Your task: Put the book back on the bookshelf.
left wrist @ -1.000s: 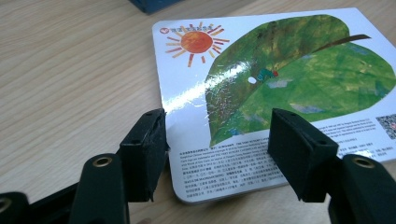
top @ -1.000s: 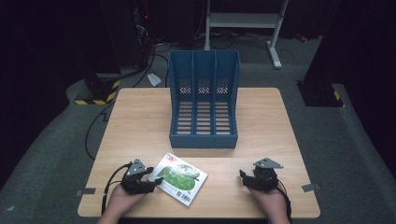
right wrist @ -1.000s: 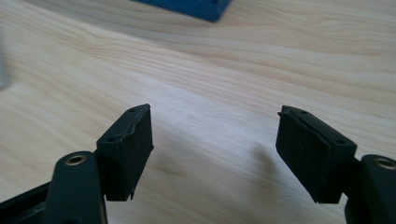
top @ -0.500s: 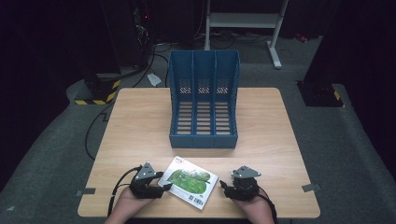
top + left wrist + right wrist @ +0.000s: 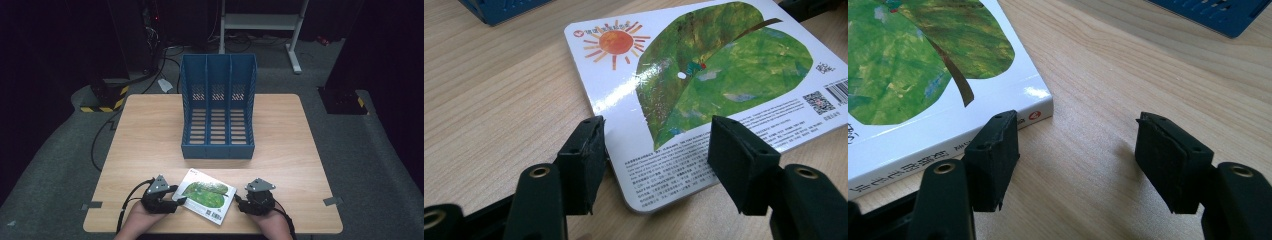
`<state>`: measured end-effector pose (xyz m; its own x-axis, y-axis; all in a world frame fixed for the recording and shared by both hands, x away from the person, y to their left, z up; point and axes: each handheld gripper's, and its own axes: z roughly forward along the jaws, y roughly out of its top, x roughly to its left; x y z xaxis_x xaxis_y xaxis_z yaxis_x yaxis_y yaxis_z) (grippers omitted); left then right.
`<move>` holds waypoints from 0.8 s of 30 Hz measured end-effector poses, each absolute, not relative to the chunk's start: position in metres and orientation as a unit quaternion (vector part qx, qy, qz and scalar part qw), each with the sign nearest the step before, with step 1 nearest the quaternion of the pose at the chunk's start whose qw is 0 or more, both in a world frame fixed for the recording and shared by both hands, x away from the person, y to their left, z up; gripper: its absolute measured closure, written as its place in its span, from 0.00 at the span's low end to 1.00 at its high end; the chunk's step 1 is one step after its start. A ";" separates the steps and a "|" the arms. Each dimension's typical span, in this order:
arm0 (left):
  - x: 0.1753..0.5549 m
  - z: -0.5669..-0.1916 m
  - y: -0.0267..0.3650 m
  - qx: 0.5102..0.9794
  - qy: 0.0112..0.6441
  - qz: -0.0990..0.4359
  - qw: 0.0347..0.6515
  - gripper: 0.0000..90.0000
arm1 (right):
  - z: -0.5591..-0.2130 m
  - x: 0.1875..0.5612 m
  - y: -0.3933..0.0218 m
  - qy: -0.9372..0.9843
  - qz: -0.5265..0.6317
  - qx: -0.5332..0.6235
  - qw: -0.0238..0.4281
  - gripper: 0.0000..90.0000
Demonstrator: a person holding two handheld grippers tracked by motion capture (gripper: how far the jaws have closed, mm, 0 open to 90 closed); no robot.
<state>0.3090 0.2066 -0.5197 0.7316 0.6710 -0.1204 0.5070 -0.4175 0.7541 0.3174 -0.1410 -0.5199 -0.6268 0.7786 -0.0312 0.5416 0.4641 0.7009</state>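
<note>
Wooden tabletop [image 5: 150,130] seen from the high view: a blue three-slot file rack [image 5: 218,107] stands upright at 12 o'clock, open side toward the person, as if waiting to take something. A white picture book [image 5: 205,195] with a green leaf cover lies flat at 6 o'clock near the front edge, skewed. The left gripper [image 5: 176,202] sits at the book's 9 o'clock side and the right gripper [image 5: 236,200] at its 3 o'clock side, likely flanking it for a two-handed lift.

From the left gripper view, the left gripper [image 5: 659,150] has its jaws spread, straddling the book's near corner [image 5: 644,200]; they have just been closing, yet neither pad presses the cover.

From the right gripper view, the right gripper [image 5: 1075,150] is also spread, having just narrowed. Its left jaw sits just beside the book's spine [image 5: 948,147], whether touching I cannot tell, while the other stands over bare wood, so nothing is pinched.
</note>
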 end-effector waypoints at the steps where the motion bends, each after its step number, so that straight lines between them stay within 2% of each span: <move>1: 0.309 -0.520 0.206 0.834 0.355 0.099 0.410 0.46 | -0.520 0.318 -0.141 0.837 0.335 0.393 0.178 0.38; 8: 0.308 -0.520 0.200 0.831 0.357 0.112 0.412 0.50 | -0.519 0.328 -0.142 0.830 0.334 0.409 0.179 0.42; 19: 0.306 -0.521 0.185 0.830 0.348 0.129 0.416 0.55 | -0.517 0.369 -0.139 0.814 0.318 0.445 0.195 0.50; 24: 0.306 -0.521 0.184 0.832 0.343 0.133 0.416 0.55 | -0.516 0.380 -0.139 0.814 0.311 0.450 0.198 0.47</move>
